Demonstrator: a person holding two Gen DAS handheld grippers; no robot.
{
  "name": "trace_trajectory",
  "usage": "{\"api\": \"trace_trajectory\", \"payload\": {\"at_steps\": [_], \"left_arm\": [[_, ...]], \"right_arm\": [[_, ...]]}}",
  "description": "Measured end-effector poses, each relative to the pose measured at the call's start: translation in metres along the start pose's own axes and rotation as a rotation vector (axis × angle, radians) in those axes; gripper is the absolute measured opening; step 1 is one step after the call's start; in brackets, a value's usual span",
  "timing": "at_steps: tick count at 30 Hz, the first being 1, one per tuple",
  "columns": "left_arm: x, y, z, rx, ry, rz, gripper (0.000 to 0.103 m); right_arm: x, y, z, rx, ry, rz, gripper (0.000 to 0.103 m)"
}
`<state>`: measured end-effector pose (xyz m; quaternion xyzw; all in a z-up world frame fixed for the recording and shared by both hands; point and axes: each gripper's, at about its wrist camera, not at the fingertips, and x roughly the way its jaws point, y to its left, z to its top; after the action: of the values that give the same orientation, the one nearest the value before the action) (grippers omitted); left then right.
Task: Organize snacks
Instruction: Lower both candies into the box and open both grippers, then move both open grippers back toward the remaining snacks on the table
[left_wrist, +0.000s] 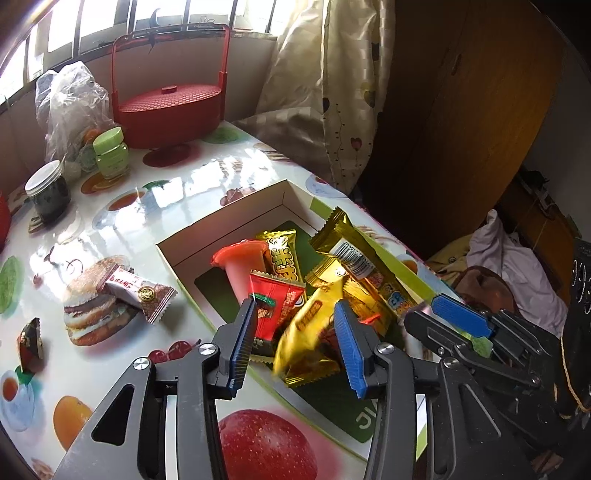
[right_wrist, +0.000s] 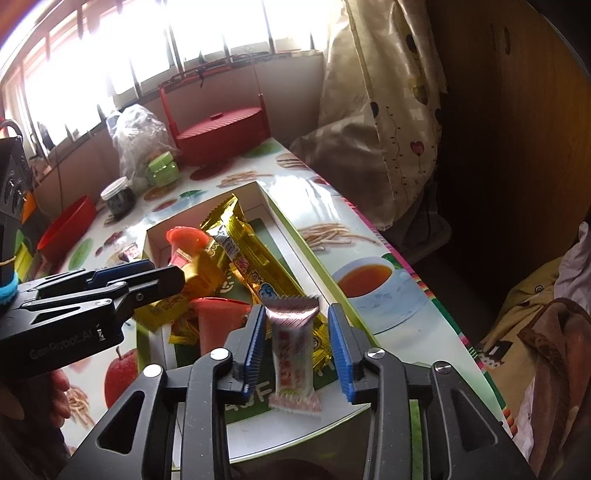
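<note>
A white cardboard box (left_wrist: 229, 225) with a green rim lies on the fruit-print table and holds several snacks: a long gold packet (left_wrist: 347, 254), a red jelly cup (left_wrist: 240, 266), a red wrapper (left_wrist: 273, 306). My left gripper (left_wrist: 295, 310) is open above the box; a blurred yellow packet (left_wrist: 306, 325) is between its fingers, clear of the pads. My right gripper (right_wrist: 297, 314) is open over the box's near end (right_wrist: 288, 221); a white-and-pink packet (right_wrist: 293, 354) hangs blurred between its pads, untouched. A wrapped candy (left_wrist: 136, 291) and a dark packet (left_wrist: 31, 343) lie on the table left of the box.
At the back of the table stand a red lidded basket (left_wrist: 170, 107), a crumpled plastic bag (left_wrist: 70, 107), a green jar (left_wrist: 110, 151) and a dark jar (left_wrist: 50, 192). A red bowl (right_wrist: 66, 229) sits at the left. The table edge and a curtain (left_wrist: 332, 92) run along the right.
</note>
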<state>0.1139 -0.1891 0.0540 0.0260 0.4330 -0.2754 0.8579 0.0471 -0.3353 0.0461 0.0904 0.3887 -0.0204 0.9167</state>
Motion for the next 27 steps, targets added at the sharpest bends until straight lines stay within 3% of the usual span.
{"api": "trace_trajectory", "payload": {"at_steps": [13,27], "left_arm": [[-0.03,-0.002,-0.012,0.013,-0.049,0.004,0.044],[-0.064,0.008,-0.03,-0.002,-0.093,0.045,0.044]], "right_arm": [[-0.014,0.007,-0.004,0.003,-0.02,0.0,0.046],[-0.024,0.031,-0.007,-0.014,-0.022,0.034,0.047]]}}
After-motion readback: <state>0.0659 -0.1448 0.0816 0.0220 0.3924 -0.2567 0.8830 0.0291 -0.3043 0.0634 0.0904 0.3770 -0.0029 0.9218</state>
